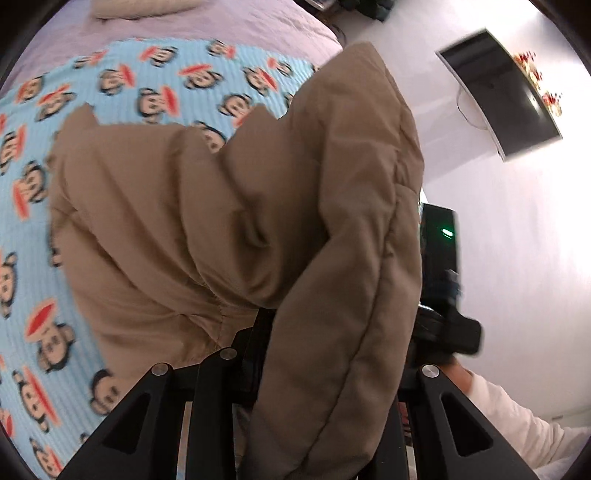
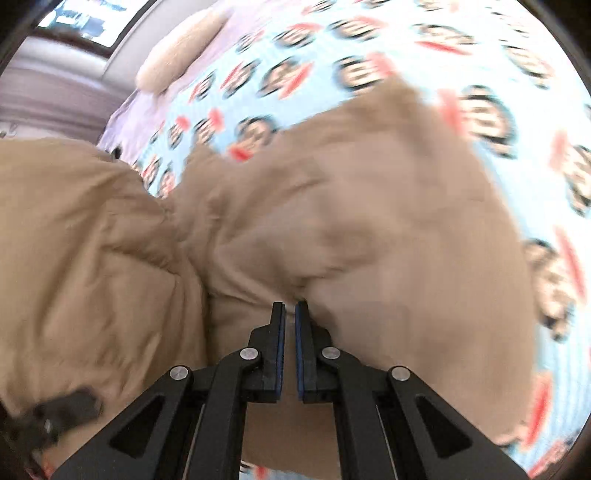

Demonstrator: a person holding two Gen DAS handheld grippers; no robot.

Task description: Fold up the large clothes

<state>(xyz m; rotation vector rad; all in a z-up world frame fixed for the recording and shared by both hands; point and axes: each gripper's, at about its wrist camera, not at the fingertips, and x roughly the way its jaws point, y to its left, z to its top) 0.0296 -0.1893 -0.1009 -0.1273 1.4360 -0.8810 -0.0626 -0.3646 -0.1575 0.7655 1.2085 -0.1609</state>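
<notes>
Tan padded garment [image 1: 229, 206], bulk toward 11 o'clock over the bed [image 1: 122, 92]; left gripper [image 1: 325, 332] clamped on its thick edge, right gripper [image 2: 290, 306] clenched on a pinch of cloth.

Home bedroom, bed [image 1: 229, 26] with cartoon monkey blanket [image 1: 122, 85], pillow [image 2: 177, 51], wall-mounted television [image 1: 498, 92]

tan jacket [image 1: 229, 206] — draped over left hand-held gripper [image 1: 325, 369]
</notes>
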